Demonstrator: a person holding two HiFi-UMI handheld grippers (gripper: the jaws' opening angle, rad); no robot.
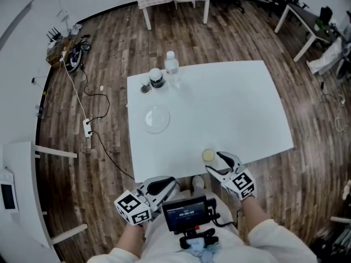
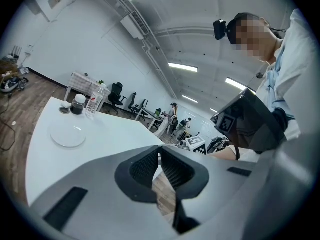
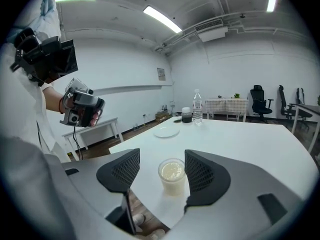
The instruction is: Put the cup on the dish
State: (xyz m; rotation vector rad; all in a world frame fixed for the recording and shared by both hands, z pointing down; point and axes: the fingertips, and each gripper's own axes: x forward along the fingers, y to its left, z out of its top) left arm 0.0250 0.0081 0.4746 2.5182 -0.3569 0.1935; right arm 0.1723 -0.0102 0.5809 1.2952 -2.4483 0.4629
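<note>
Cup [image 3: 171, 176]: clear plastic, upright, long axis vertical, mouth up, holding a pale cream-coloured fill to near the rim. It stands on the white table [image 1: 230, 108] close to the near edge, directly between the jaws of the right gripper [image 3: 162, 170]. Those jaws are spread wide, one on each side of the cup. There is a clear gap on the left-jaw side, and the cup sits tight against the right jaw; contact there cannot be confirmed. No grip is seen. In the head view the same cup [image 1: 208, 155] sits just ahead of the right gripper [image 1: 215, 162]. Dish [image 3: 166, 132]: a shallow round plate lying flat, straight ahead of the right jaws and slightly toward the left-jaw side, well apart from the cup. Farther ahead along the same line stands a jar [image 3: 186, 115] with dark contents, upright with a pale top. Just beside it, on the right-jaw side, is a clear bottle [image 3: 198, 106], upright and capped. In the head view a small round lid [image 1: 146, 89] lies on the table next to the jar [image 1: 157, 78], between it and the table's left edge. Left gripper [image 2: 160, 166]: jaws closed to a thin slit with nothing between them, held off the table below its near edge. From there the dish [image 2: 67, 135] lies far ahead and to the left of its jaws.
</note>
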